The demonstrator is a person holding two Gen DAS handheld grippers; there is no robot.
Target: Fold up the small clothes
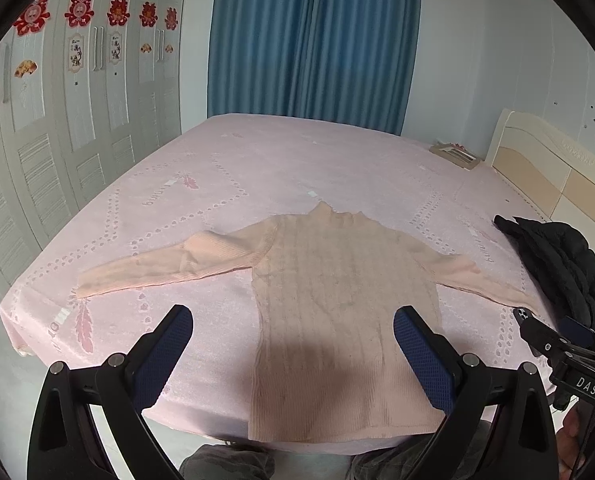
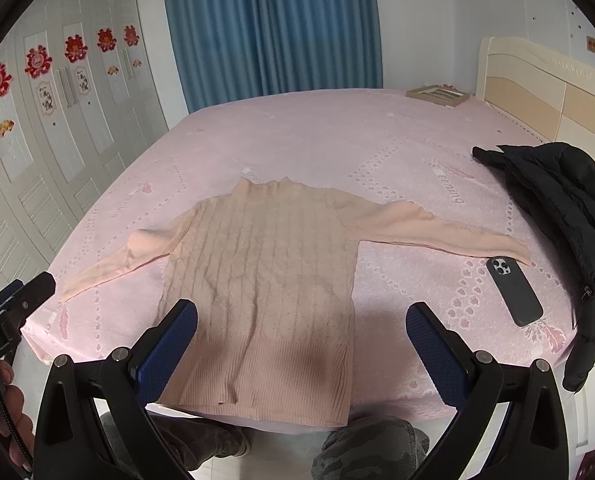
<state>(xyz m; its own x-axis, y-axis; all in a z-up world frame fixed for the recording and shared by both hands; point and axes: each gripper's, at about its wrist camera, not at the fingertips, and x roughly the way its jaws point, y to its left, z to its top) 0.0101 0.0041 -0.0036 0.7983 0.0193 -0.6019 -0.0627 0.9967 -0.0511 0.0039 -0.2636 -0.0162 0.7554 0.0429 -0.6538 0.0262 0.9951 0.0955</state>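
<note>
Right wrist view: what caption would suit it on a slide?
Open right gripper hovers above a peach sweater spread flat on a pink bed, phone alongside.

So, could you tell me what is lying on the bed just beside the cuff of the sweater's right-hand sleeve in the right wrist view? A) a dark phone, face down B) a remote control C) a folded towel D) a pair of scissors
A: in the right wrist view a dark phone lies camera side up on the pink bedspread, just below the cuff of the peach sweater.
</note>
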